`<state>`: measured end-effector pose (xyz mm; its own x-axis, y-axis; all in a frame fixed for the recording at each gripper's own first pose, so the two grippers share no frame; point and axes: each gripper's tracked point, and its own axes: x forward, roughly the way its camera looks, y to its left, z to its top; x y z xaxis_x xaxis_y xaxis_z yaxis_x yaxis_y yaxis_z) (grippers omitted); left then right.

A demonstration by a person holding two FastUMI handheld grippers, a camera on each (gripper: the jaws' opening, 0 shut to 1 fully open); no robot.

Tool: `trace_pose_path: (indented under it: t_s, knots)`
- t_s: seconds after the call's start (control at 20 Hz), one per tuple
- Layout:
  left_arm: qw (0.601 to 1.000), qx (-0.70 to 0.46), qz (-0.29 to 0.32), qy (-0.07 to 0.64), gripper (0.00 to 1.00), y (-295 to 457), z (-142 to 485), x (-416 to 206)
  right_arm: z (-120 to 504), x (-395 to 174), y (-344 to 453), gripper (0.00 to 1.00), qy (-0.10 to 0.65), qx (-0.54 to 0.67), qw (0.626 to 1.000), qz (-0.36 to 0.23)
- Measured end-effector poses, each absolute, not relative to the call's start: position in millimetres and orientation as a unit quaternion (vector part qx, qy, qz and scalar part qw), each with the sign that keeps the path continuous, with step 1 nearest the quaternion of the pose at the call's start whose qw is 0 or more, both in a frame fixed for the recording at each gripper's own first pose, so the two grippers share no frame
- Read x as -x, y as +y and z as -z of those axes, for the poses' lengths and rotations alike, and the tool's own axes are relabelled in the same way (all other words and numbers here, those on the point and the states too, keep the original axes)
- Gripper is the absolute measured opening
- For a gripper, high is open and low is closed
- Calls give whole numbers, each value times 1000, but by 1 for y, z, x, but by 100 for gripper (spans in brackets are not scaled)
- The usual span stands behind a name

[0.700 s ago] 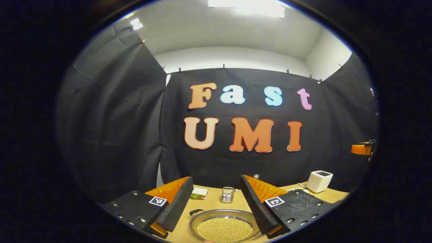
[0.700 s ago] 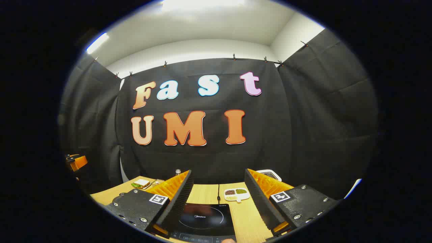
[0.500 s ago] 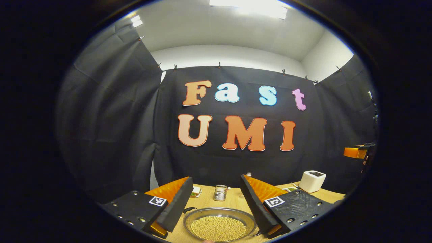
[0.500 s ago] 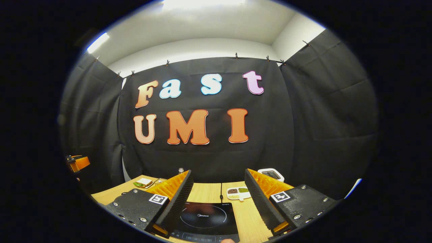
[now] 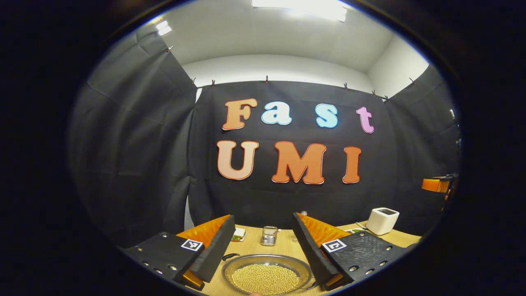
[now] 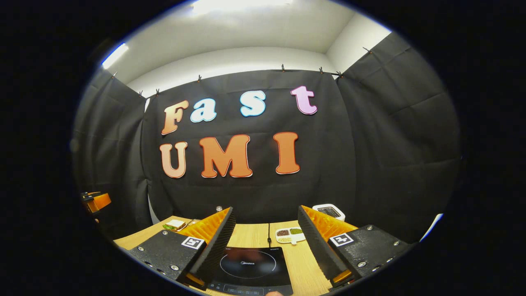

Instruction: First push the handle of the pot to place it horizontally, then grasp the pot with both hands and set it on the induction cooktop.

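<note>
The left gripper point(image 5: 261, 246) hangs above the near part of the wooden table point(image 5: 283, 244), its fingers spread wide with nothing between them. Directly below the gap sits the pot point(image 5: 266, 274), a shallow metal pan filled with pale yellow beans. Its rim runs close to both fingertips, and its near edge is cut off at the bottom of the left gripper view. A dark handle point(image 5: 231, 257) juts from the pot's far-left rim, just beside the left finger's tip. Past the pot, between the fingers, there is bare table up to a small glass jar point(image 5: 269, 235). A plate with a sandwich point(image 5: 238, 234) lies beyond the left finger, and a white box-shaped appliance point(image 5: 382, 220) stands well out past the right finger.

The right gripper point(image 6: 265, 242) also has its fingers wide apart and holds nothing. The induction cooktop point(image 6: 250, 269) lies below the gap, its black glass top bare; its left edge is hidden behind the left finger, while its right edge leaves a strip of open table before the right finger. A cable point(image 6: 268, 234) runs from its far edge toward the booth wall. Beyond it, a divided white dish of beans point(image 6: 289, 235) sits near the right finger.
</note>
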<state>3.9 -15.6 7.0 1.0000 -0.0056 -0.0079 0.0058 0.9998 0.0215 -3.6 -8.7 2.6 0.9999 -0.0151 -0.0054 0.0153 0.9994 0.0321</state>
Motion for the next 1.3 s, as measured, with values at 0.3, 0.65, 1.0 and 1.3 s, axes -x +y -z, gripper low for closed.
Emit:
trace_pose_path:
  t_s: [0.3, 0.65, 1.0, 1.3]
  knots:
    - [1000, -19, 6, 2, 89, -21, -11, 0, -3, 6, -11, 95, 3, -6, 1000, 13]
    - [1000, -15, 6, 16, 90, -17, -5, -2, -4, 11, -11, 95, 4, -4, 1000, 9]
    - [998, -28, 51, 27, 59, -38, 6, -2, 3, 8, -13, 95, 13, -8, 1000, 9]
    - [994, -19, 95, 49, 26, -62, 24, -4, 11, 5, -13, 95, 20, -7, 1000, 8]
